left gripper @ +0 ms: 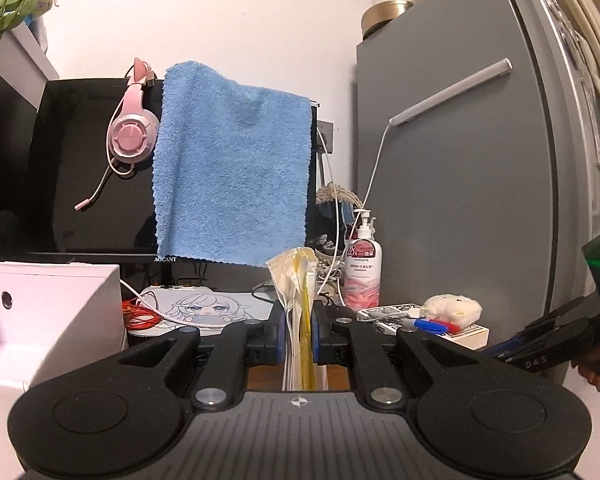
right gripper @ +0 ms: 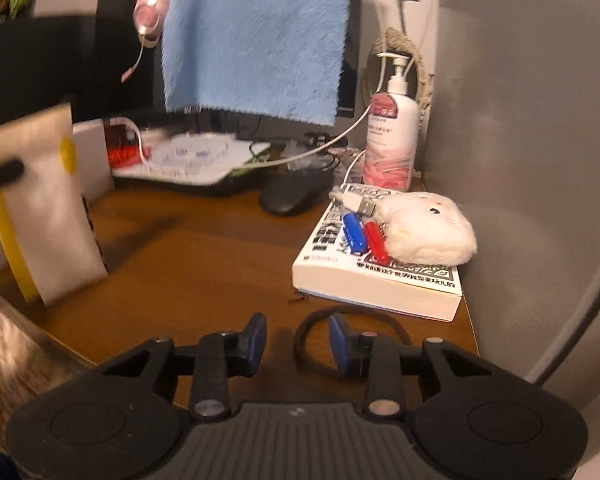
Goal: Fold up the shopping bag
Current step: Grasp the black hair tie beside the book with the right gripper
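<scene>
The left gripper (left gripper: 299,336) is clamped on the folded shopping bag (left gripper: 298,300), held upright at centre frame. The right gripper (right gripper: 297,344) hangs empty, jaws apart, low over the desk (right gripper: 188,264). Pinched only at one edge (thin, slippery layers), the fold may spring open or slide out.

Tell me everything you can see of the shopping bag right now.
The white folded shopping bag with yellow trim is a flat bundle of thin, crinkled, plastic-looking layers. It stands on edge, clamped between the left gripper jaws, its top poking above them. The right wrist view shows its broad white face, a yellow strip and dot, held above the wooden desk.
</scene>
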`<state>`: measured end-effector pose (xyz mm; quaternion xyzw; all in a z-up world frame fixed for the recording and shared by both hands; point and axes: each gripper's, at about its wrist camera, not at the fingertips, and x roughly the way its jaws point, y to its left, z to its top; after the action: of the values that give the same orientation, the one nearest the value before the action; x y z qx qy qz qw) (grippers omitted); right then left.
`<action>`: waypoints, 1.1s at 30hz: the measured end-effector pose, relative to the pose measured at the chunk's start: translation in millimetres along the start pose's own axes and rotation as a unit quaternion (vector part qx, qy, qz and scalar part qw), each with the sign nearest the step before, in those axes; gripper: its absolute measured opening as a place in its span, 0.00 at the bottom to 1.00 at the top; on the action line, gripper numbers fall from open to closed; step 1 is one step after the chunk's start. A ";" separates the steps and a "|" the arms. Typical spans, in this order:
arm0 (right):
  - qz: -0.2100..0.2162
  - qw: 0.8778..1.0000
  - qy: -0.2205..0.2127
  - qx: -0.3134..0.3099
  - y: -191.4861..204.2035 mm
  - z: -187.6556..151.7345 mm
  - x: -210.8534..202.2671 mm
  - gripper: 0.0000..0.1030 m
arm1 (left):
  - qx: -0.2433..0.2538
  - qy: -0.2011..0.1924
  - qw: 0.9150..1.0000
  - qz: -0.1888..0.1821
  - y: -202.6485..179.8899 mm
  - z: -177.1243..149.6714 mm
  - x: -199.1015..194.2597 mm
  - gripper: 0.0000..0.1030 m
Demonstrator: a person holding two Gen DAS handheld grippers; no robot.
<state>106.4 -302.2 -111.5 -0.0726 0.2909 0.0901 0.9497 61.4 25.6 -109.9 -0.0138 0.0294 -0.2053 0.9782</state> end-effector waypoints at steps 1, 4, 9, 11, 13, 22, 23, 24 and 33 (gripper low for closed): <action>-0.002 1.000 0.003 0.002 1.0 -0.2 2.1 0.26 | 0.000 -0.001 1.000 0.001 -0.1 -0.4 0.0 0.11; -0.001 1.000 0.011 0.015 -0.4 -2.0 6.8 0.17 | 0.001 -0.001 1.000 0.000 0.6 -1.3 0.3 0.12; 0.000 0.999 0.009 0.034 -3.2 -3.6 8.1 0.03 | 0.001 0.000 1.000 -0.004 0.6 -2.4 0.3 0.12; 0.020 0.998 -0.008 0.060 -7.4 -1.2 4.1 0.03 | -0.002 0.001 1.000 -0.005 1.4 -3.0 0.5 0.12; 0.093 0.987 -0.028 0.128 -16.1 3.8 -4.4 0.03 | -0.007 0.003 1.000 -0.005 2.9 -3.1 0.8 0.12; 0.430 0.770 -0.006 0.472 -36.7 -11.8 32.2 0.03 | -0.005 0.012 1.000 -0.009 1.3 -2.8 1.8 0.12; 0.441 0.750 0.001 0.493 -34.2 -16.7 39.5 0.03 | -0.004 0.014 1.000 -0.010 1.0 -2.7 2.0 0.12; 0.448 0.733 0.008 0.512 -31.6 -22.1 46.7 0.03 | -0.003 0.015 1.000 -0.011 0.8 -2.7 2.1 0.12; 0.367 0.761 0.013 0.534 -38.0 -48.4 62.5 0.07 | 0.002 0.022 1.000 -0.012 -1.2 -4.7 4.2 0.13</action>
<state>139.4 -340.4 -183.4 0.5579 0.3090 0.2611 0.7246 64.4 22.7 -114.8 -0.0081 0.0501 -0.2175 0.9747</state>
